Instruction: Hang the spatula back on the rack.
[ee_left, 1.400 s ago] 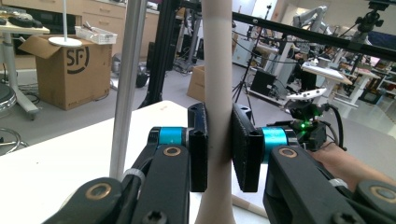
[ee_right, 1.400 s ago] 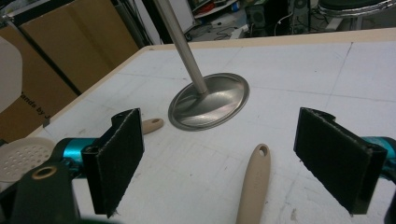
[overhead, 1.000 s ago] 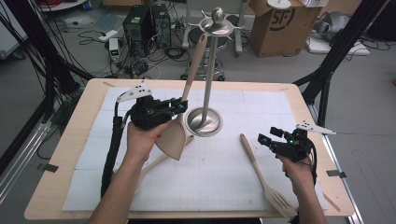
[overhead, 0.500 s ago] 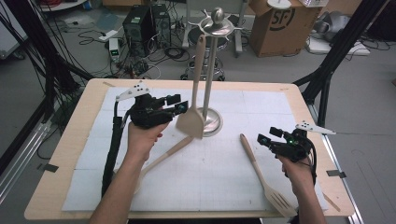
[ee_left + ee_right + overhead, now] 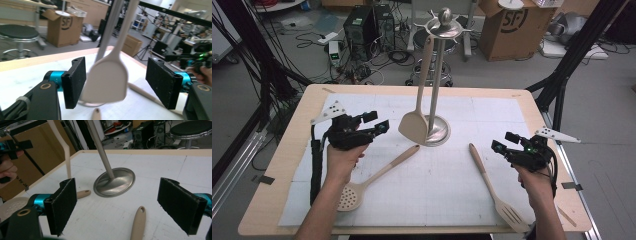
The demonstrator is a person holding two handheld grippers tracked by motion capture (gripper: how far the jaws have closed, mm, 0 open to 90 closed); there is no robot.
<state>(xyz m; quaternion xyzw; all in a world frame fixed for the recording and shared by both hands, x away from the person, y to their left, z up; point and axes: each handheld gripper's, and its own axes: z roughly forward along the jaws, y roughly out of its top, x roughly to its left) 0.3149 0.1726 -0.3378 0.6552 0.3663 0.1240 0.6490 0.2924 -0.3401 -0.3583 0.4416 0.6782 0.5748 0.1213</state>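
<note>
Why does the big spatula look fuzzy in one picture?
In the left gripper view the hanging spatula sits close to the camera and looks smeared, likely swinging or out of focus; in the high view it looks sharper; in the right gripper view the stand's base shows glare.

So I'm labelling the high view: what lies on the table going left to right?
left gripper → perforated spoon → hanging spatula → stand base → slotted turner → right gripper
</note>
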